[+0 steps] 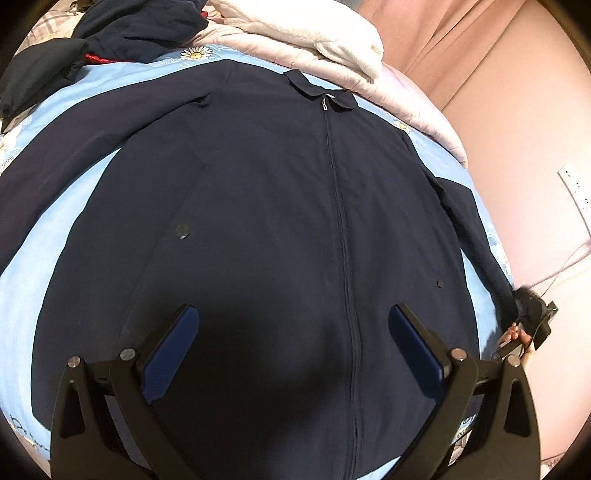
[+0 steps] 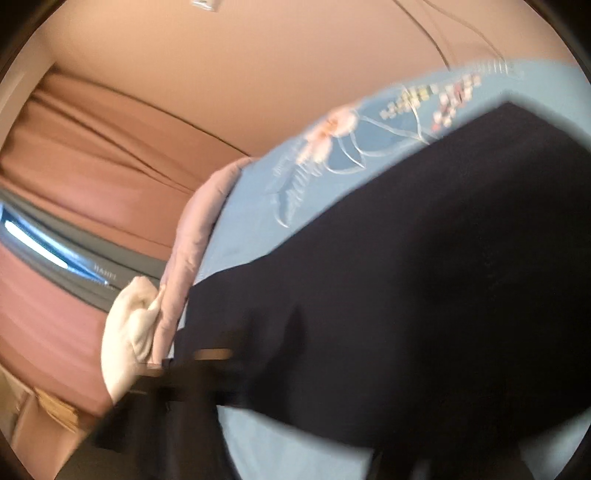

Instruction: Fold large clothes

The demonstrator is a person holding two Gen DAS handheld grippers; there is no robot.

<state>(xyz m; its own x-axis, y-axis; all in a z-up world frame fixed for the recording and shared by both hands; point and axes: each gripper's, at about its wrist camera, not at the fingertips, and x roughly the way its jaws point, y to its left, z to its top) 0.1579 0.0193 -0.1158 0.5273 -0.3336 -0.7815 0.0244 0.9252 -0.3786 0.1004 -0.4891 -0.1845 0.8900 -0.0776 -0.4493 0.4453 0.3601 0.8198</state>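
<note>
A navy zip-up jacket lies flat, front up, on a light blue bedsheet, with its collar at the far end. My left gripper hovers open over the jacket's lower front, left of the zipper, with nothing between its fingers. The right sleeve runs down the bed's right edge to my right gripper, held by a hand. The right wrist view is blurred. Dark jacket cloth fills its lower right and hides the fingers, which are shut on the sleeve end.
A white fleece and a pink quilt are heaped beyond the collar. Dark clothes are piled at the far left. A pink wall with a socket and cables runs along the bed's right side.
</note>
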